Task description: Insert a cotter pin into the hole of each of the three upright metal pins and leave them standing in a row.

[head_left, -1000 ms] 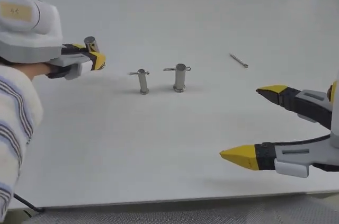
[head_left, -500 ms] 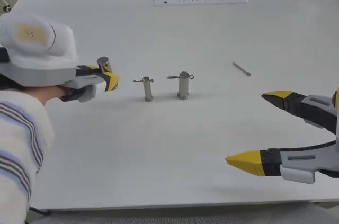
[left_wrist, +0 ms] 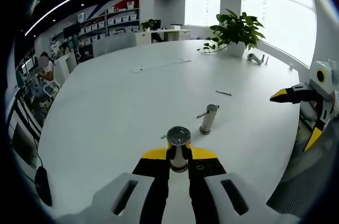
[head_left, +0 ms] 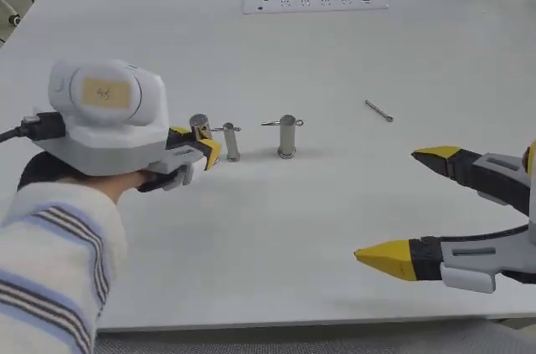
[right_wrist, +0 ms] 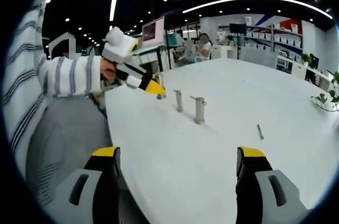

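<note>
Since one second ago, the left tool [head_left: 207, 150] has moved across the surface [head_left: 276, 228] toward the two standing pins and is now just beside the near pin [head_left: 231, 143]. The right tool [head_left: 404, 203] has held its place at the lower right. Left tool: the black jaws with yellow tips are clamped on the shaft of the held pin [head_left: 198, 127]. This pin stands upright between them, its flat round head above the tips. In the left gripper view the held pin [left_wrist: 178, 143] covers most of the near pin behind it. Whether its base touches the surface cannot be told. Right tool: the jaws are spread wide apart with nothing between them, above bare surface and well apart from every pin. The near pin and the far pin [head_left: 287, 137] are smooth grey metal cylinders, upright and standing side by side but apart. The near pin's cotter pin [head_left: 224, 129] and the far pin's cotter pin [head_left: 270, 123] are thin wire pieces that pass through the upper shafts and stick out sideways. A loose cotter pin [head_left: 378, 110], a thin, straight grey piece, lies flat on the surface, well apart from the far pin on its right. The surface is matte white and smooth. A long white power strip [head_left: 315, 4] lies flat toward its far side.
</note>
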The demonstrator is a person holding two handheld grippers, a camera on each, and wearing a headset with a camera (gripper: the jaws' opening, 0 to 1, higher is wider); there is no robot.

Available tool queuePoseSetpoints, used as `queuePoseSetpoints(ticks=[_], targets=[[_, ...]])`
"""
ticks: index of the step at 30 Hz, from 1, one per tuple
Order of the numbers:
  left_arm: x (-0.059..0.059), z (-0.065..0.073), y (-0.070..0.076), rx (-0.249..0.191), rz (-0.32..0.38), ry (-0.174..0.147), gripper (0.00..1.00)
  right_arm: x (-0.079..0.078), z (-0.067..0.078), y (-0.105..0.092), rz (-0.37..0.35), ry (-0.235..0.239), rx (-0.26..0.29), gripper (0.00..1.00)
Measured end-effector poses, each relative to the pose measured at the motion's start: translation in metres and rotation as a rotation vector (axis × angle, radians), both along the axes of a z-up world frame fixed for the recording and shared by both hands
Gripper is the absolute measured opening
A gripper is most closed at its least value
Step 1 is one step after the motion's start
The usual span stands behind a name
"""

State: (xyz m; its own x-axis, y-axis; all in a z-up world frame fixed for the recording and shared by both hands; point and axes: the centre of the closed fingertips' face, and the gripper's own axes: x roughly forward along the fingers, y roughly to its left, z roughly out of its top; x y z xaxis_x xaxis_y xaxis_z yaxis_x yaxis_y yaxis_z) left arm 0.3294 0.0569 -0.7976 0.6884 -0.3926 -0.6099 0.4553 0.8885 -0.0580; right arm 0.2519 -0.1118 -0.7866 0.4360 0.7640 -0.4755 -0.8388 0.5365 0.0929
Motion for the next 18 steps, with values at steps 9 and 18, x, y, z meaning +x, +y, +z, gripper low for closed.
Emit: queuePoseSetpoints(ticks=[9, 18], targets=[[-0.009, -0.019, -0.029, 0.005, -0.017, 0.006, 0.11, -0.002, 0.000, -0.003, -0.005, 0.000, -0.002, 0.92], [-0.019, -0.040, -0.044, 0.022, -0.054, 0.053, 0.11, -0.005, -0.001, -0.005, -0.016, 0.008, 0.005, 0.94]])
